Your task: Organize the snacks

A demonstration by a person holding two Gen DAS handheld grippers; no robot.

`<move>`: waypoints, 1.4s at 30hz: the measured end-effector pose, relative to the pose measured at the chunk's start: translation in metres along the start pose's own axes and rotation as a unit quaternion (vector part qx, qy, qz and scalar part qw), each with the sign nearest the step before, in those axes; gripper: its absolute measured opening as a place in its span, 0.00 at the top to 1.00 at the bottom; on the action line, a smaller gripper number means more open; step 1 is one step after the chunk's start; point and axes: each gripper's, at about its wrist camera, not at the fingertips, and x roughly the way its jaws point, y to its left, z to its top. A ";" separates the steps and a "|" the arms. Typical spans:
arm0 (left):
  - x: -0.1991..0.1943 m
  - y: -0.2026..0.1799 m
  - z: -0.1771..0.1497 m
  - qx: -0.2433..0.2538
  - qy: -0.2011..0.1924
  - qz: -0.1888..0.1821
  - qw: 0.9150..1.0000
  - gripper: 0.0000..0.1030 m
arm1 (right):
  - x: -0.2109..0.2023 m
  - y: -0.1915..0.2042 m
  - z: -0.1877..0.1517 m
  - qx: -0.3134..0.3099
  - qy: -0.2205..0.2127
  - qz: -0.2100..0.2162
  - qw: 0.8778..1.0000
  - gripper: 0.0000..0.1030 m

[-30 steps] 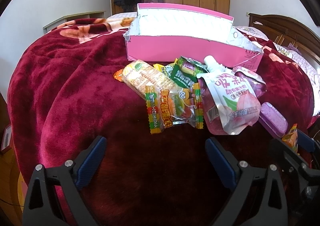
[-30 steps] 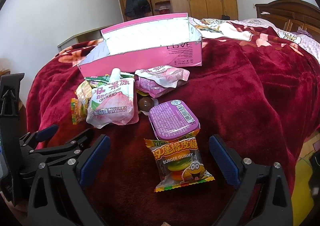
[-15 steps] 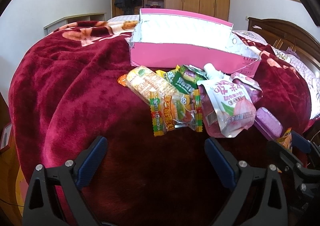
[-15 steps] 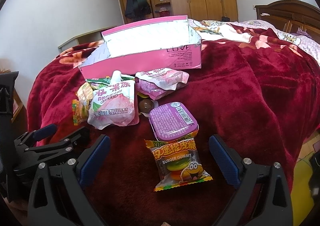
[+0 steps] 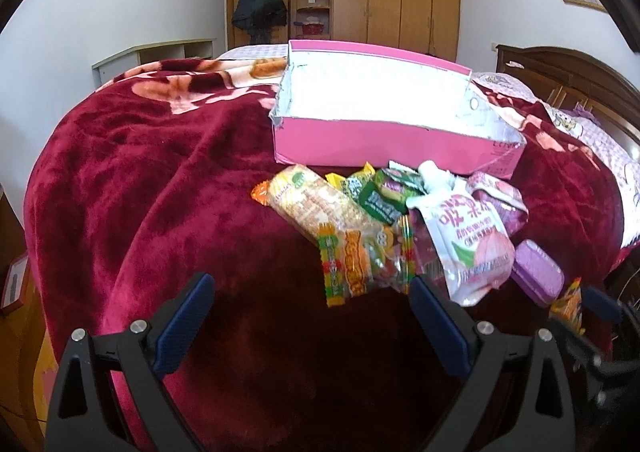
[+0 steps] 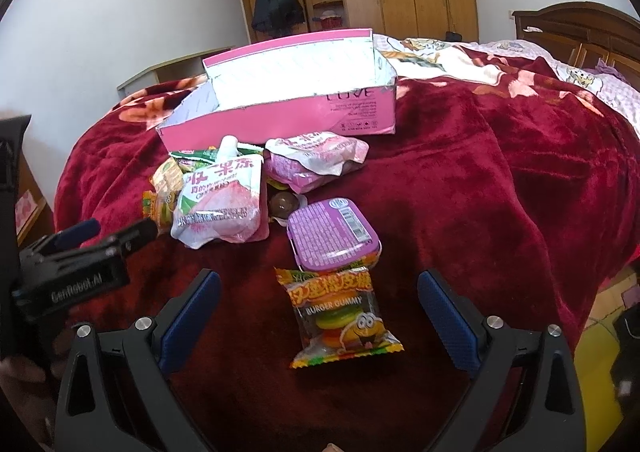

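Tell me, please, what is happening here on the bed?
A person is holding two grippers over a pile of snacks on a red blanket, about to sort them. The pink box behind the pile looks empty. The right gripper has its jaws wide apart around a burger gummy packet, touching nothing. The left gripper is also open and empty, just short of another gummy packet. Nothing is picked up yet.
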 end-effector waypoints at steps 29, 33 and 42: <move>0.040 -0.025 0.011 0.000 0.011 0.001 1.000 0.22 | 0.006 -0.019 -0.014 0.025 0.024 -0.002 0.999 0.23; 0.038 -0.026 0.009 0.004 0.010 -0.012 1.000 0.39 | 0.007 -0.021 -0.014 0.027 0.024 -0.003 0.999 0.25; 0.027 -0.018 0.005 -0.006 0.016 -0.037 0.999 0.59 | 0.006 -0.022 -0.014 0.029 0.024 -0.007 0.999 0.38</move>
